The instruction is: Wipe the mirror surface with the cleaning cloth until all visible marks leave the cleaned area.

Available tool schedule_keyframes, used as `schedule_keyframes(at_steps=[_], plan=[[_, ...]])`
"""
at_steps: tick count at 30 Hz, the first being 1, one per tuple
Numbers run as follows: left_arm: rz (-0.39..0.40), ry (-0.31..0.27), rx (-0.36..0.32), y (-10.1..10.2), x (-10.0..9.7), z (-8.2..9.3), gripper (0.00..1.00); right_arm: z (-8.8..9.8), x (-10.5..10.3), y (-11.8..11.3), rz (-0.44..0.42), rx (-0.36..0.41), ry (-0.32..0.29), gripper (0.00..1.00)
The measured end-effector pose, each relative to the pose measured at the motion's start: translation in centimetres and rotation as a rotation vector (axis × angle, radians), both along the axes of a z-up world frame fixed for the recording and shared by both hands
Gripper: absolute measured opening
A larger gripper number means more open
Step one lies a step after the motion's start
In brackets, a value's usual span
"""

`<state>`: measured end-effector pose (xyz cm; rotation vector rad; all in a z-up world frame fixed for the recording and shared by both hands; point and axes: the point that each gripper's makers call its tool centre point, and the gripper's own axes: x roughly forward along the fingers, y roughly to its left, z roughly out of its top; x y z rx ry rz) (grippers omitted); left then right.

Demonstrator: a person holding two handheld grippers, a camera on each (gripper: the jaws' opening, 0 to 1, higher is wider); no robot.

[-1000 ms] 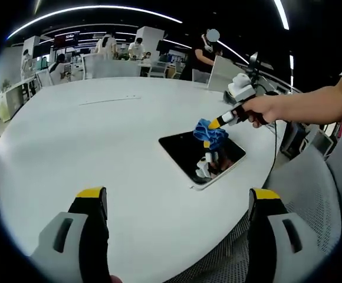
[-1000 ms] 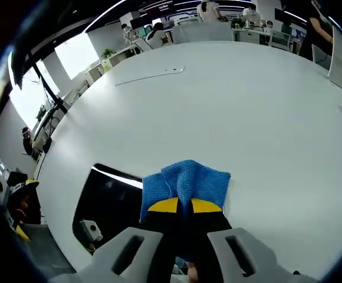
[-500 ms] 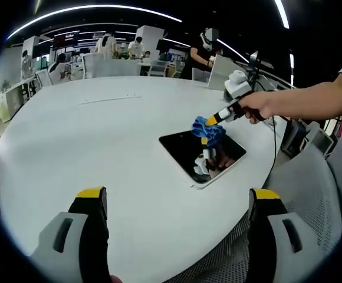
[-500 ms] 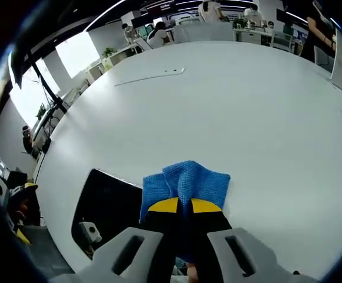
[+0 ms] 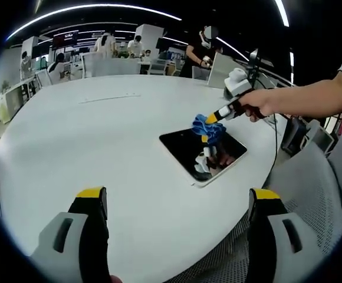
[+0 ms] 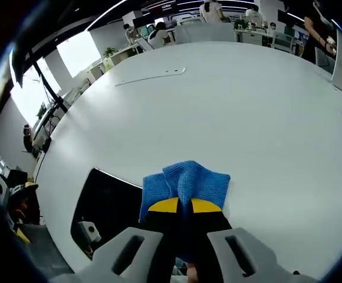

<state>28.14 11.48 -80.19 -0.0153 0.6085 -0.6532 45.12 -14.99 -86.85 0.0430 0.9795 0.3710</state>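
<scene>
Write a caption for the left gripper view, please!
Right gripper holds the blue cloth over the mirror on a white table.

This is a large open-plan office. A broad, round-edged white table (image 5: pixel 88 130) takes up the foreground, and beyond it stand rows of white desks (image 5: pixel 17 88) with dark computer monitors (image 5: pixel 66 40) and several people (image 5: pixel 137 47) seated or standing at them. Long white strip lights (image 5: pixel 94 8) curve across a dark ceiling, and bright windows (image 6: pixel 79 53) line one wall, with a green potted plant (image 6: pixel 108 53) near them. A grey mesh office chair (image 5: pixel 301 194) sits at the table's near edge, and a laptop-like grey screen (image 5: pixel 221 69) stands on its far side.
</scene>
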Motion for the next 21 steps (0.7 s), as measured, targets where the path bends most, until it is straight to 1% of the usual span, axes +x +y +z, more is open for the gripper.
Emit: schedule_keyframes(at_steps=[2,7,15,21], plan=[[-0.002,0.012,0.001,0.0,-0.1,-0.2,0.99,0.1,-0.1,0.0,0.001,0.006,0.002,0.00],[0.004,0.015,-0.001,0.0,-0.1,-0.3,0.99,0.7,-0.2,-0.1,0.005,0.011,-0.005,0.00],[0.007,0.026,0.008,0.1,-0.2,-0.5,0.99,2.7,-0.1,-0.2,0.011,0.037,-0.025,0.00],[0.015,0.022,0.025,0.4,-0.1,-0.6,0.99,4.0,-0.4,-1.0,0.028,0.035,-0.042,0.01]])
